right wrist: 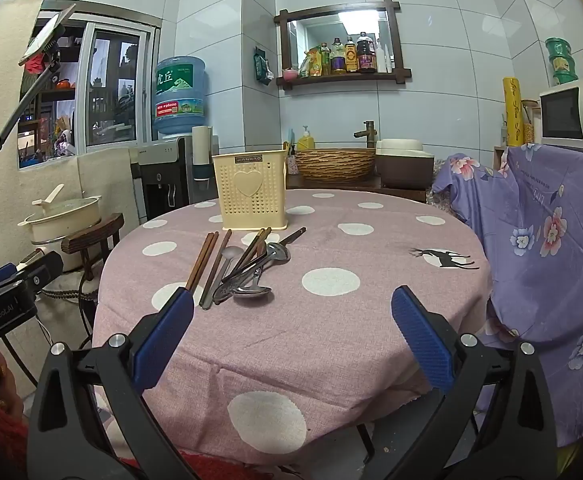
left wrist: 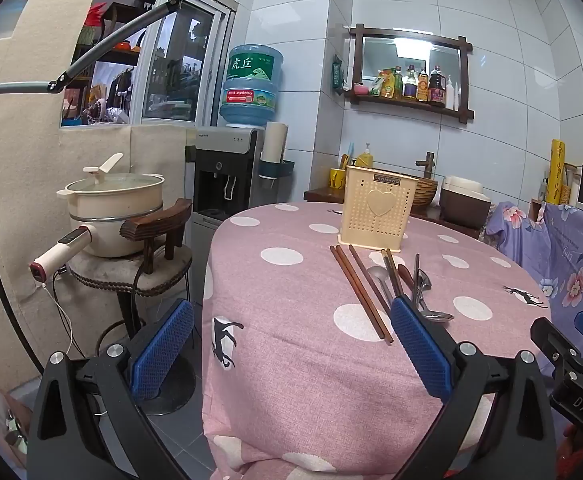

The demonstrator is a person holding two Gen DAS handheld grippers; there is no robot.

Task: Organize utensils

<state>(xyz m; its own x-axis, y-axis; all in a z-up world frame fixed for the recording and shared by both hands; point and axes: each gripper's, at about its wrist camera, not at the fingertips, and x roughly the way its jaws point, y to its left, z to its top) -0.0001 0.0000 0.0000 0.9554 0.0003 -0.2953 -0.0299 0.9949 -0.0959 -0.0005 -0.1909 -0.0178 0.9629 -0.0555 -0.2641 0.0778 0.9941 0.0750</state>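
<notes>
Utensils (right wrist: pixel 243 268): loose heap, frame centre, on surface (right wrist: pixel 351 320)
Holder (right wrist: pixel 250 189): upright behind heap
My left jaws (left wrist: pixel 291 344): wide, empty
My right jaws (right wrist: pixel 291 332): wide, empty

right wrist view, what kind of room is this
Most likely a home kitchen or dining corner: a round table under a pink polka-dot cloth holds chopsticks, spoons and a cream utensil holder, with a microwave and a shelf of sauce bottles behind.
</notes>
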